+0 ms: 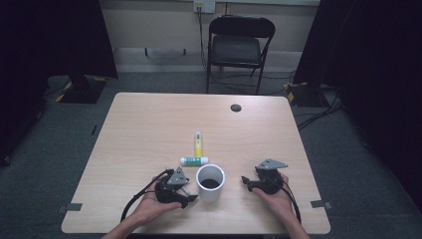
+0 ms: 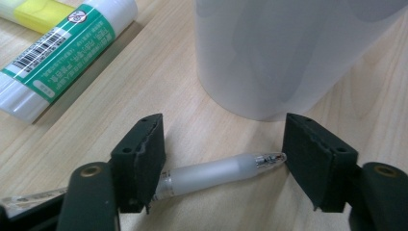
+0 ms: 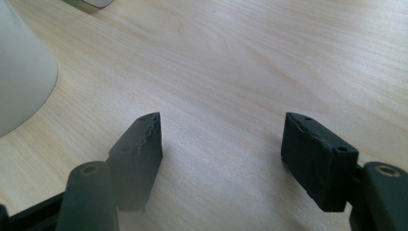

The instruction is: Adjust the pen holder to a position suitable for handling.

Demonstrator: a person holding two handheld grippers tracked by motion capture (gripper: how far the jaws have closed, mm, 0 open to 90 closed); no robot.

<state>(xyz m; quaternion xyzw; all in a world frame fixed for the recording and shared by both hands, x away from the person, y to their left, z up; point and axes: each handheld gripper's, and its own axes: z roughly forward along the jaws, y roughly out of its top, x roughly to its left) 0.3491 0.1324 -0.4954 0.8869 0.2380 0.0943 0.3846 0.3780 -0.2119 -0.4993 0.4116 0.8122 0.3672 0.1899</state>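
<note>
The bench (image 1: 149, 124) carries a white cup (image 1: 210, 182), a glue stick (image 1: 194, 161) and a highlighter (image 1: 198, 143). A clear pen (image 2: 216, 171) lies flat just before the cup, lengthwise between the left hand-held gripper's (image 2: 223, 161) parted jaws. Closing end-on may skid the pen into the cup or squirt it free. The right hand-held gripper (image 3: 221, 154) rests apart, empty.

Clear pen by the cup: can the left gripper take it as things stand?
Probably yes. The pen lies flat on the table between the left gripper's open jaws, lengthwise across the gap; the white cup stands just behind it.
</note>
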